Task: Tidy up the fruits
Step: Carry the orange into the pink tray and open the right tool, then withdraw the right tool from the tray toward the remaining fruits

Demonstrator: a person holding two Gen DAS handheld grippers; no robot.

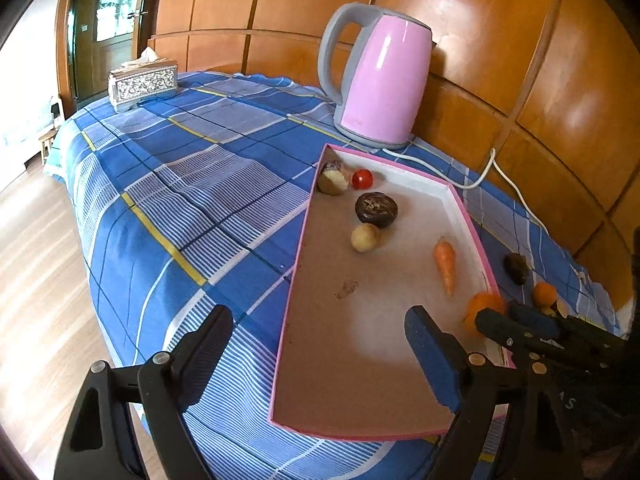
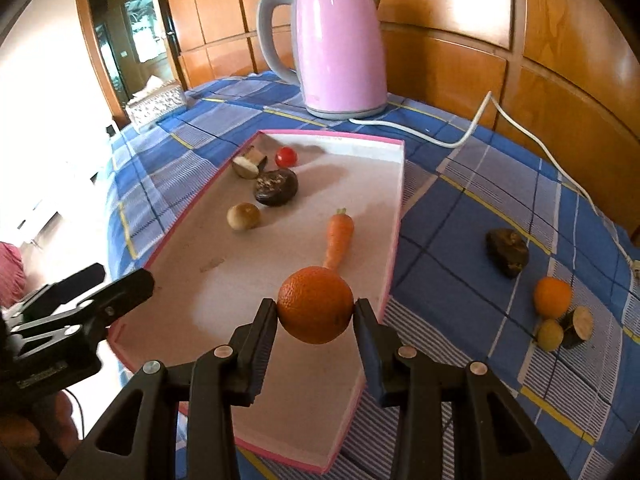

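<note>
On the counter (image 2: 460,200), under its blue checked cloth, I see the pink kettle (image 2: 340,48) behind the shallow pink-rimmed tray (image 2: 394,216). In the tray lie a carrot (image 2: 340,240), a dark brown fruit (image 2: 277,188), a cut dark piece (image 2: 248,163), a pale round fruit (image 2: 243,216) and a small red tomato (image 2: 286,156). My right tongs (image 2: 316,312) grip an orange (image 2: 315,304) above the tray's near end, pads pressed to its sides. My left tongs (image 1: 320,344) stand wide apart over the tray's near left rim, holding nothing. Right of the tray, on the cloth, sit a dark lump (image 2: 507,251), a second orange (image 2: 553,296), a cut piece (image 2: 578,326) and a yellowish fruit (image 2: 550,334).
</note>
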